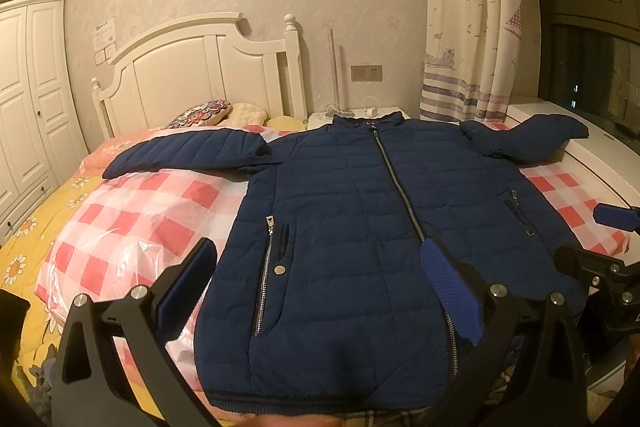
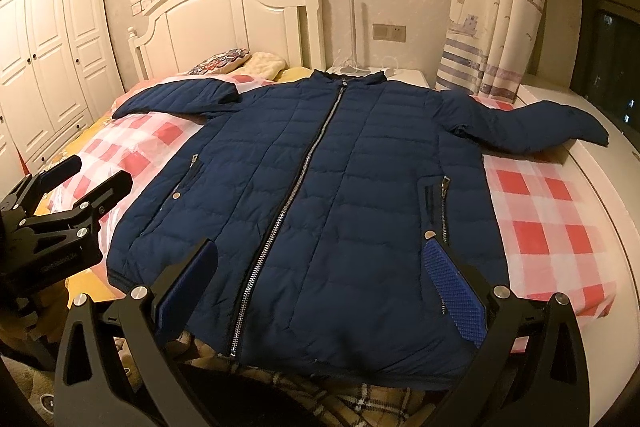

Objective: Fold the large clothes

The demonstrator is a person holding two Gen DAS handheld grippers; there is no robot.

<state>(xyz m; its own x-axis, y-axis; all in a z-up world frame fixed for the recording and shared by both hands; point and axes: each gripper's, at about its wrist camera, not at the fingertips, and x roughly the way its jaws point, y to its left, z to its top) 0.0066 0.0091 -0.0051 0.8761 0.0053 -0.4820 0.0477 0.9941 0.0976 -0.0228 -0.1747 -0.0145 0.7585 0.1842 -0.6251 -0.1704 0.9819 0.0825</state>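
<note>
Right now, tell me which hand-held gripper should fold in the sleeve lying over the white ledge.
Right. The right hand-held gripper is open over the jacket on that sleeve's side; the left hand-held gripper would probably have to cross the zipper.

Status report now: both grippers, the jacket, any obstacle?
Left gripper open, right gripper open, both empty. Navy jacket flat on checkered sheet, zipped, sleeves spread, unfolded. Nothing on the jacket.

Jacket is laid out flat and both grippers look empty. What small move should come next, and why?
Probably the left gripper should reach out to the sleeve on its side and close on the cuff to fold it across the body. The navy jacket lies zipped and flat with both sleeves spread outward, and both grippers' jaws stand open, holding nothing.
</note>
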